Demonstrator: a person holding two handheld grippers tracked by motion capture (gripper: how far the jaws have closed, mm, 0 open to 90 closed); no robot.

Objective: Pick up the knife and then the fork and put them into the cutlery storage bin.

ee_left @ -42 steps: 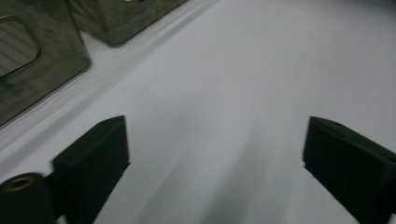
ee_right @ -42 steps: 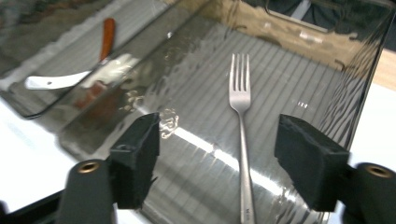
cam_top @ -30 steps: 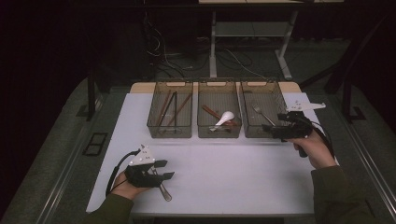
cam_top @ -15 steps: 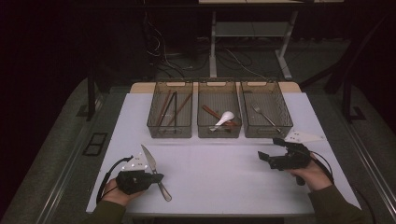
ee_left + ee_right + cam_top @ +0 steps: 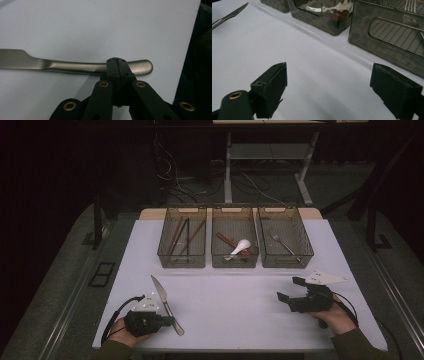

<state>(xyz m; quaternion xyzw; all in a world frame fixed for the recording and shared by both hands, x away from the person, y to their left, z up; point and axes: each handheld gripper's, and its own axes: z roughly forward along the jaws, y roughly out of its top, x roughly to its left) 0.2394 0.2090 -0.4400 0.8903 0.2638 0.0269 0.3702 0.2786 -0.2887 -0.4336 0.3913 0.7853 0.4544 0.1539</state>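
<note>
A metal table knife [image 5: 165, 302] lies on the white table [image 5: 235, 310] at the front left, blade pointing away. My left gripper [image 5: 170, 321] is shut, and its tips rest against the knife's handle [image 5: 75, 66] near the rounded end. The knife runs crosswise past the tips, not between the jaws. My right gripper [image 5: 290, 289] hovers low over the front right of the table, turned toward the middle. In the right gripper view, my right gripper [image 5: 329, 72] stands wide open with bare table between its fingers.
Three dark bins stand in a row at the back. The left bin [image 5: 181, 261] holds chopsticks, the middle bin [image 5: 234, 262] a white spoon [image 5: 242, 246] and reddish sticks, the right bin [image 5: 287, 262] a fork [image 5: 282, 244]. Table edges are close to both hands.
The right gripper came back from the right bin toward the front right of the table and sank. The left gripper's jaws closed beside the knife, and more of the blade now shows.
</note>
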